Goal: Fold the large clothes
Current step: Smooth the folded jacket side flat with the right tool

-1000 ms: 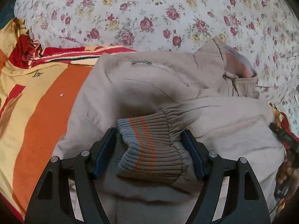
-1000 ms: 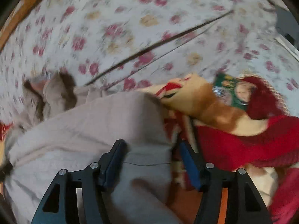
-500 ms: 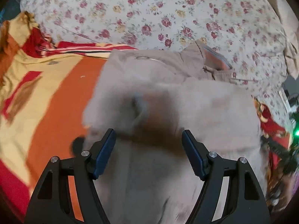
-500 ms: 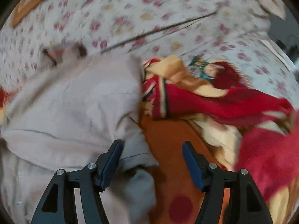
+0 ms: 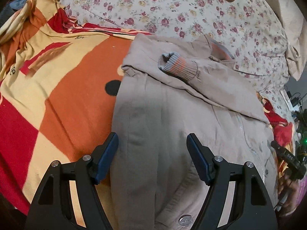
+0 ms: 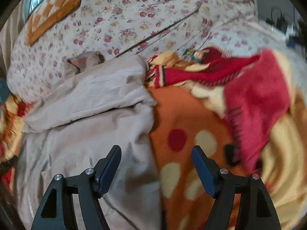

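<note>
Beige jacket (image 5: 172, 115) lying on a bed, on an orange, red and cream blanket (image 5: 63, 99), with a floral quilt (image 5: 191, 13) across the bed's far side. A second ago the left gripper (image 5: 152, 147) had the ribbed sleeve cuff (image 5: 178, 67) between its pads; now the cuff rests on the jacket's chest, well ahead of the tongs, and the sleeve lies folded across the body from the right shoulder toward the left edge. The left tongs stand wide apart with only flat cloth below them, nothing pinched. The right gripper (image 6: 156, 163) had the jacket's right side between its pads; its jaws have just been opening and now hover empty, straddling the jacket's right edge and the spotted part of the blanket. Both tools have drawn back toward the bed's near edge.

This suggests the sleeve fold has been laid down and released, so one step of the folding looks done. The second sleeve cannot be made out from these views.

The jacket's long axis runs from the near edge of the bed to the far side. Its collar (image 5: 216, 48) points away toward the quilt, and its hem lies nearest the tongs. A zipper (image 5: 247, 134) runs down its front on the right.
</note>
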`<state>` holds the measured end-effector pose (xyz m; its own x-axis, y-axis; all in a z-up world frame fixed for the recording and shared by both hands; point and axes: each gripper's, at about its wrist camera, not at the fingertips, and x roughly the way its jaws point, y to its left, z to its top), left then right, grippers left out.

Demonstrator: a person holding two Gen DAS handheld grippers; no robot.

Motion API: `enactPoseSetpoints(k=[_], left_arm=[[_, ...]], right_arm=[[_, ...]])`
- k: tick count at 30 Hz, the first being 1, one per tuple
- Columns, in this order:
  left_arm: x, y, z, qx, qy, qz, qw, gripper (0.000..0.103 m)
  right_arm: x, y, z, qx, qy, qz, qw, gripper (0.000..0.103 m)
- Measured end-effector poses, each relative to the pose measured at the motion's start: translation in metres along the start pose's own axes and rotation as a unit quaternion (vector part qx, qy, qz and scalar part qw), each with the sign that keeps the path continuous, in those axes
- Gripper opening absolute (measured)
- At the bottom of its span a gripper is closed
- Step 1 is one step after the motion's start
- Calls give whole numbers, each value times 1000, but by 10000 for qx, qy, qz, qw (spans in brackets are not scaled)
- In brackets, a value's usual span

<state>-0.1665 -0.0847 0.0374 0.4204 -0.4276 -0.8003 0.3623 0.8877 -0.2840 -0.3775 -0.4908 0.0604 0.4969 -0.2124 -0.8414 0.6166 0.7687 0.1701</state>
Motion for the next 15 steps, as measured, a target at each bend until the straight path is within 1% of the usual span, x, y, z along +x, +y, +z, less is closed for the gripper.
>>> enactPoseSetpoints(k=[2,4,6,9,11,14,15], left_arm=[[1,-1,-1,108,-58,81,9999,74],[2,2,-3,144,-86,161,9997,74],[6,3,-2,177,-35,150,9997,74],[7,5,0,172,-52,160,9997,74],[7,7,1,126,-44,124,9998,74],[8,8,1,132,-43,102,9999,74],[8,7,1,166,-45,116,9998,74]], right_arm=[[6,3,-4,-2,100,-23,9999,73],[4,9,-5,-199,19,-108,9997,73],[2,13,-6,-305,-100,-61,9995,73],[11,8,-4,-182,39,-35,9998,73],[15,6,-1,-133,45,-91,9999,73],[15,8,0,-233,-27,-168,9996,73],[17,8,0,-260,-20,-195,9995,71]])
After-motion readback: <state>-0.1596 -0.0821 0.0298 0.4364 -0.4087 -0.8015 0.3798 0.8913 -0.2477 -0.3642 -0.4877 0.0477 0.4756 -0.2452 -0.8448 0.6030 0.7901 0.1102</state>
